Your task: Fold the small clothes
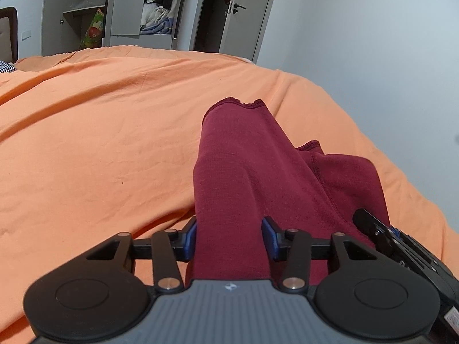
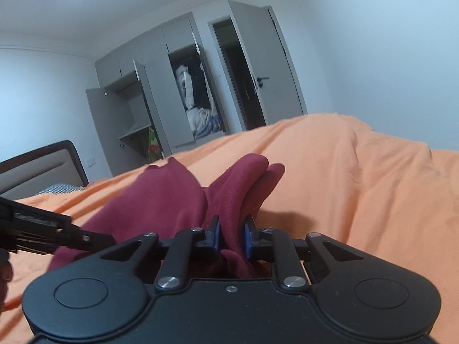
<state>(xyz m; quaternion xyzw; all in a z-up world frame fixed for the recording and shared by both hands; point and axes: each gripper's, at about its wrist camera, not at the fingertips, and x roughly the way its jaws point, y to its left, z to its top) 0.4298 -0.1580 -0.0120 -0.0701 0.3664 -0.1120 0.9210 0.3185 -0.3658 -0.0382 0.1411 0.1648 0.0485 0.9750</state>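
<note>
Left wrist view: maroon garment (image 1: 252,172) lying on orange bedsheet (image 1: 100,143), running back between blue pads of left gripper (image 1: 229,239).
Left gripper state: fingers wide apart, cloth filling the gap; a real pinch cannot be told.
Right wrist view: right gripper (image 2: 231,238) clamped on a bunched fold of the garment.
Background: open grey wardrobe (image 2: 160,91), white door (image 2: 258,66).

No legible text, number or brand is found in either view. A small white emblem (image 1: 230,286) stands on the grey housing of the left gripper at 6 o'clock; it carries no readable letters.
</note>
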